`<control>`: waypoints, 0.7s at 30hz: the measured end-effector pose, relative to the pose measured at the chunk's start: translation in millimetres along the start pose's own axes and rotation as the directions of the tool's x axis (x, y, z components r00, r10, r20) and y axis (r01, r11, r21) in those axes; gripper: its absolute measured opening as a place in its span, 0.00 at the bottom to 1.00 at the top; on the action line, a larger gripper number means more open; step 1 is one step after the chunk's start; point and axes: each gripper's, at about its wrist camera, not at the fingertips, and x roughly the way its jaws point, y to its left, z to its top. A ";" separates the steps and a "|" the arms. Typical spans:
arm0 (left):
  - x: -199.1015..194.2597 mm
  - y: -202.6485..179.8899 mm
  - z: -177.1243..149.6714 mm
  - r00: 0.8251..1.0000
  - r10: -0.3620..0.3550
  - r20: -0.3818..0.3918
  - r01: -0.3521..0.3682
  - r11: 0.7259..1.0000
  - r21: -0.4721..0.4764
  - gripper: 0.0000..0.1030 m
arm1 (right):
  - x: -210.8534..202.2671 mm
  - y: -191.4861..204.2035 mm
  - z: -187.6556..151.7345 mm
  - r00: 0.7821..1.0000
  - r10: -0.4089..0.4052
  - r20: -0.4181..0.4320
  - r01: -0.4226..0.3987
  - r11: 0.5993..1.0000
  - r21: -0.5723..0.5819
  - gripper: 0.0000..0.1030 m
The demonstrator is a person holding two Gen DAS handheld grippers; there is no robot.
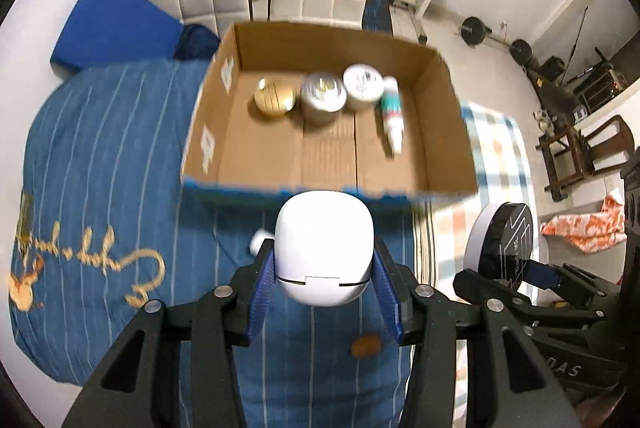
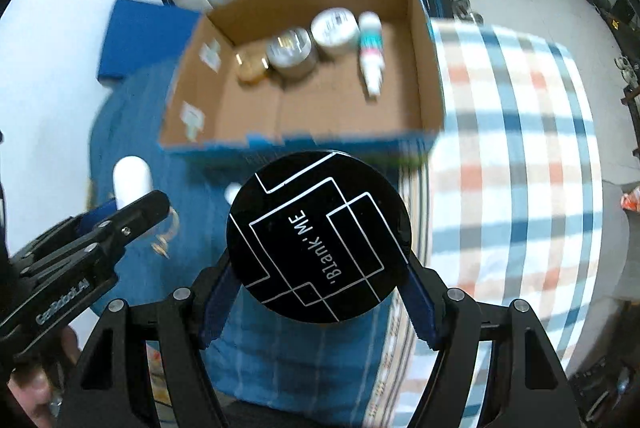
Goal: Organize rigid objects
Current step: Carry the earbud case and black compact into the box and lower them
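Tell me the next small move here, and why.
Probably carry both held items forward over the cardboard box's near wall. The left gripper is shut on the white case, the right gripper on the black round compact, and both sit short of that wall. The front half of the box floor looks bare; jars and a tube line the back.

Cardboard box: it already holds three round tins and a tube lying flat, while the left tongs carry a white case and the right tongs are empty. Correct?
Not quite. The right tongs are shut on a black round tin, as the right wrist view shows. The rest holds: the cardboard box contains three round tins and a tube, and the left tongs carry the white case.
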 end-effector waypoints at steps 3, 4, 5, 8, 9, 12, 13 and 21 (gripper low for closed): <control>7.8 9.9 29.1 1.000 0.022 -0.002 -0.022 1.000 -0.003 0.42 | -2.9 3.3 26.3 1.000 0.016 0.026 -0.016 1.000 -0.001 0.73; 15.9 15.5 40.1 1.000 0.025 -0.010 -0.025 1.000 -0.009 0.42 | 0.0 3.0 36.9 0.999 0.012 0.030 -0.012 1.000 -0.004 0.73; 26.0 19.8 48.3 0.999 0.030 -0.029 -0.030 1.000 -0.002 0.42 | 4.4 4.0 47.4 0.999 0.014 0.033 -0.014 1.000 -0.006 0.73; 57.4 32.9 75.9 0.995 0.037 -0.088 -0.038 0.999 -0.011 0.42 | 39.1 3.2 87.1 1.000 0.016 0.008 -0.016 1.000 -0.003 0.73; 66.7 37.0 80.5 0.994 0.032 -0.104 -0.035 0.999 -0.020 0.42 | 50.4 3.7 97.9 1.000 0.006 -0.002 -0.006 1.000 -0.008 0.73; 108.4 52.7 97.1 0.981 0.044 -0.187 -0.052 0.998 -0.036 0.42 | 91.5 1.9 120.5 0.998 0.001 -0.057 -0.001 1.000 -0.005 0.73; 124.9 59.4 101.2 0.974 0.043 -0.222 -0.056 0.997 -0.050 0.42 | 104.5 2.4 127.5 0.997 -0.004 -0.075 0.004 1.000 -0.002 0.73; 209.4 86.0 111.2 0.907 0.020 -0.420 -0.064 0.994 -0.091 0.42 | 202.1 8.4 146.2 0.967 -0.046 -0.250 0.036 0.998 -0.042 0.73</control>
